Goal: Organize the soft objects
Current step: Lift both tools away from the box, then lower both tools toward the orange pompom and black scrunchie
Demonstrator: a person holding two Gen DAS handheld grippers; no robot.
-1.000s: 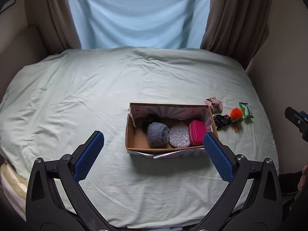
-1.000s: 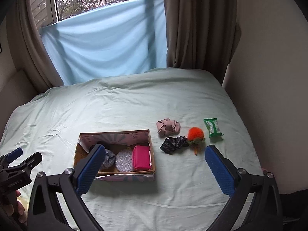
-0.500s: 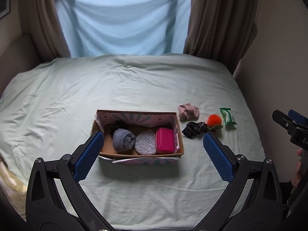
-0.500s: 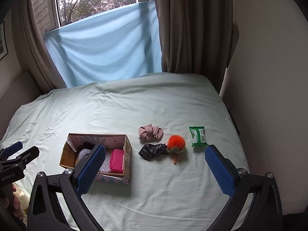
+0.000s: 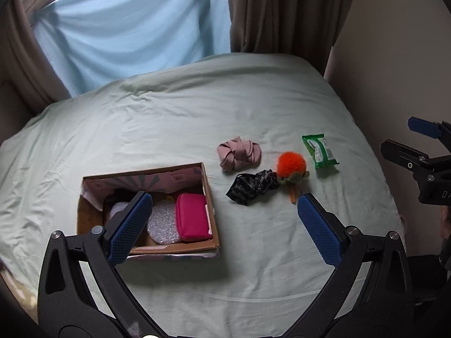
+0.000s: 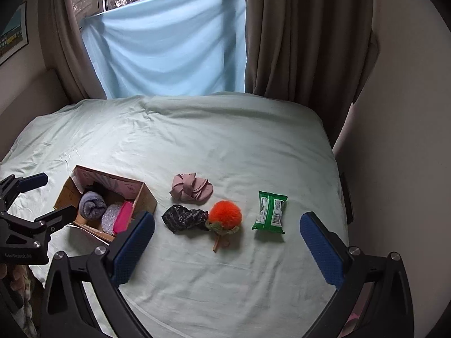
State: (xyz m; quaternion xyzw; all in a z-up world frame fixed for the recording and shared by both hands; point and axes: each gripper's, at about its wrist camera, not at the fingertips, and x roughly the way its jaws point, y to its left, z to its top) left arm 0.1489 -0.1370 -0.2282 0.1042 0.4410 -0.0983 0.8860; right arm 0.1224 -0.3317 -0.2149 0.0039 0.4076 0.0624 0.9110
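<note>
A cardboard box (image 5: 211, 197) (image 6: 143, 197) on the bed holds a grey rolled cloth (image 6: 91, 204), a silver glitter pouch (image 5: 163, 225) and a pink pouch (image 5: 193, 217). To its right lie a pink scrunchie (image 5: 238, 153) (image 6: 191, 187), a black patterned scrunchie (image 5: 252, 187) (image 6: 184, 218), an orange pompom (image 5: 290, 164) (image 6: 225, 215) and a green wipes packet (image 5: 320, 150) (image 6: 270, 211). My left gripper (image 5: 222, 225) is open and empty above the bed's near side. My right gripper (image 6: 225, 250) is open and empty, just short of the pompom.
The pale green bed sheet (image 5: 169, 118) stretches back to a blue cloth (image 6: 169, 42) and brown curtains (image 6: 296, 33). A wall (image 6: 394, 140) runs close along the bed's right edge.
Both views have swung right and closer: the box has shifted left in each frame and the loose items now sit between the fingers. Both grippers stay open.
</note>
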